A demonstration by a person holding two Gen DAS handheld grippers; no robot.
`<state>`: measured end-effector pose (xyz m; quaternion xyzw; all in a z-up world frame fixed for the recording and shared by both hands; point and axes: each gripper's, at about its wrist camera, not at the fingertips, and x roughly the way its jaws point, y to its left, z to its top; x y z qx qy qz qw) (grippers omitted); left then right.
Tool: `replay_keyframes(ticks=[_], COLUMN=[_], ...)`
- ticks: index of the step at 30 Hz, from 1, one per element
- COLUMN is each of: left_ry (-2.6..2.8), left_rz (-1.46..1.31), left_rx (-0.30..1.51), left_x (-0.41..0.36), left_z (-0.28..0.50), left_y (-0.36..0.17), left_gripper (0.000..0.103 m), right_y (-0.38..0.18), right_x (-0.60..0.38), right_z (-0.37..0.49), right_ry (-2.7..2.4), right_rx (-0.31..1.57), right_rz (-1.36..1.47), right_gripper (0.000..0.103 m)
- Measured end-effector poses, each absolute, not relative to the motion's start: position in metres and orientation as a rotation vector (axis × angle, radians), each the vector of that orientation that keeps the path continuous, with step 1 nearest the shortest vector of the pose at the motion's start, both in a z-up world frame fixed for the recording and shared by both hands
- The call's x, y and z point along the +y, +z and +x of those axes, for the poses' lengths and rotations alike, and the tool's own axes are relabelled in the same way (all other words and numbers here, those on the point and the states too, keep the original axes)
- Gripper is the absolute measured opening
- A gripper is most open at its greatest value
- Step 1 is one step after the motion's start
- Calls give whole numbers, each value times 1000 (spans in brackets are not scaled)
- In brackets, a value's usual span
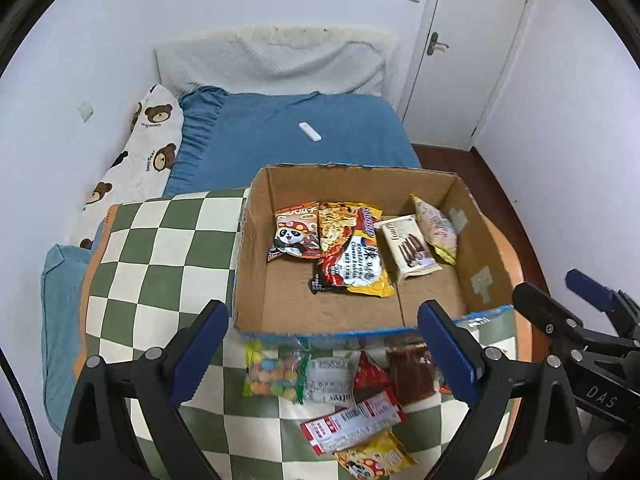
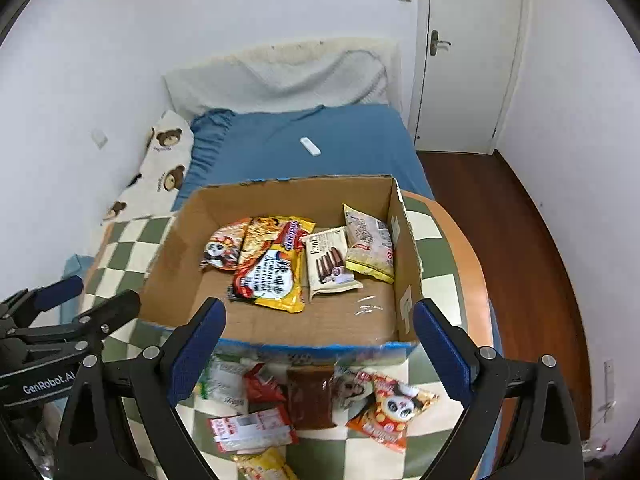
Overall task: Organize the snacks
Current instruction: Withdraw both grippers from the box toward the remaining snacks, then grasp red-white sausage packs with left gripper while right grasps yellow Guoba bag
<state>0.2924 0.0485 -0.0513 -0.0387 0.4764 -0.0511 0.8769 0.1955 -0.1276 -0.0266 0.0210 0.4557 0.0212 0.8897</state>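
Note:
A cardboard box [image 1: 484, 240] [image 2: 168, 256] sits on a round table with a green and white checked cloth [image 1: 160, 248] [image 2: 432, 288]. Inside lie a panda snack bag [image 1: 294, 236] [image 2: 218, 254], a yellow noodle pack [image 1: 356, 256] [image 2: 276, 272], a white wafer box [image 1: 408, 246] [image 2: 330, 264] and a pale yellow bag [image 1: 436, 228] [image 2: 368, 244]. In front of the box lie several loose snacks: a candy bag [image 1: 274, 372], a brown pack [image 1: 410, 372] [image 2: 310, 398], a red and white bar [image 1: 352, 424] [image 2: 252, 428] and a second panda bag [image 2: 394, 408]. My left gripper [image 1: 324, 352] [image 2: 86, 298] and right gripper [image 2: 320, 348] [image 1: 560, 288] hang open above the loose snacks, empty.
A bed with a blue sheet [image 1: 288, 132] [image 2: 304, 144] lies behind the table, with a white remote [image 1: 310, 132] [image 2: 310, 146] and a bear-print pillow [image 1: 148, 140]. A white door [image 1: 472, 48] [image 2: 468, 52] and wooden floor [image 2: 520, 240] are at the right.

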Motion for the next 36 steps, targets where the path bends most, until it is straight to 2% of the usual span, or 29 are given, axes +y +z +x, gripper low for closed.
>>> replay_keyframes(ticks=[6,10,16,22,25,27,32,36], left_ry=[-96,-46,18,81,98,84,-32,-191], left_rz=[-44,57,181,209,262,301,392,484], left_rx=[1020,1088,1247,1318,1325,1325,1302,1287], left_x=[47,46,53,71,74,73,49,11], left_z=[257,231,208,194,194,194,199,207], left_y=[-62,-104,-183,-220,-229,-234,-234,-241], left_gripper=[97,97,97,97,97,97,97,97], right_y=[-44,-106,-223,-287,-302,-304,-301,-286], right_x=[-133,-128,-136,-114,-104,-103,-108,-130], right_z=[162,129,75,59,69,78,76,65], right_ry=[78,113,142,107,-3,-75,-27,1], right_rx=[1009,1171,1492,1595,1562,1510,1492,1510], right_rz=[143,202,587,832,824,741,626,509], right_gripper=[97,97,96,92,91,74,52,52])
